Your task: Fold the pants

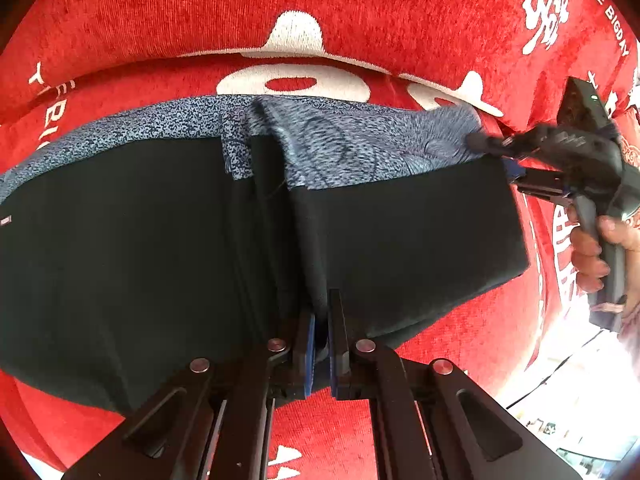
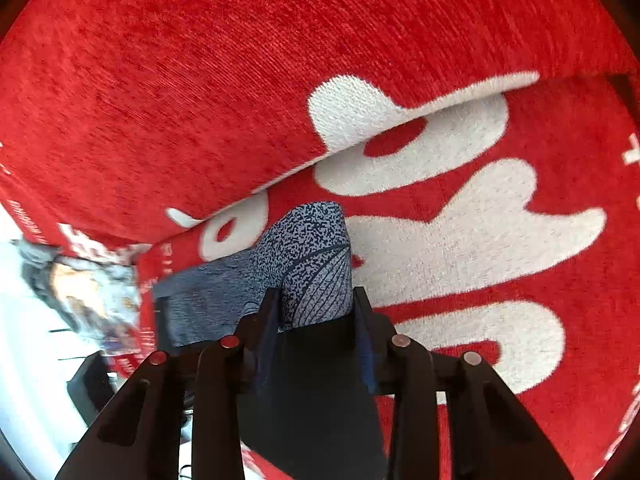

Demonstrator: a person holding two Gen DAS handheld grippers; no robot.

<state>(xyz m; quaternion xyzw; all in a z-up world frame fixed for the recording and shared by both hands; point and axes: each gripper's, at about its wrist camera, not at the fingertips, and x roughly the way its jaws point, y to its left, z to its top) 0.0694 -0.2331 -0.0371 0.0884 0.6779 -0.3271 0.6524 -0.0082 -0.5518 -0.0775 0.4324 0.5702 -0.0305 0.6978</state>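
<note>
The pants (image 1: 400,232) are black with a blue speckled patterned band along the far edge, spread over a red cover. My left gripper (image 1: 322,312) is shut on a fold of the black cloth at the near edge. My right gripper (image 1: 486,146) shows at the right in the left wrist view, shut on the pants' far right corner. In the right wrist view the right gripper (image 2: 316,304) pinches the blue patterned band and black cloth (image 2: 316,276) between its fingers.
The red cover (image 1: 320,20) with white lettering lies under the pants and rises in a fold behind them (image 2: 240,100). A bright floor area with blurred objects (image 2: 80,300) shows at the left of the right wrist view.
</note>
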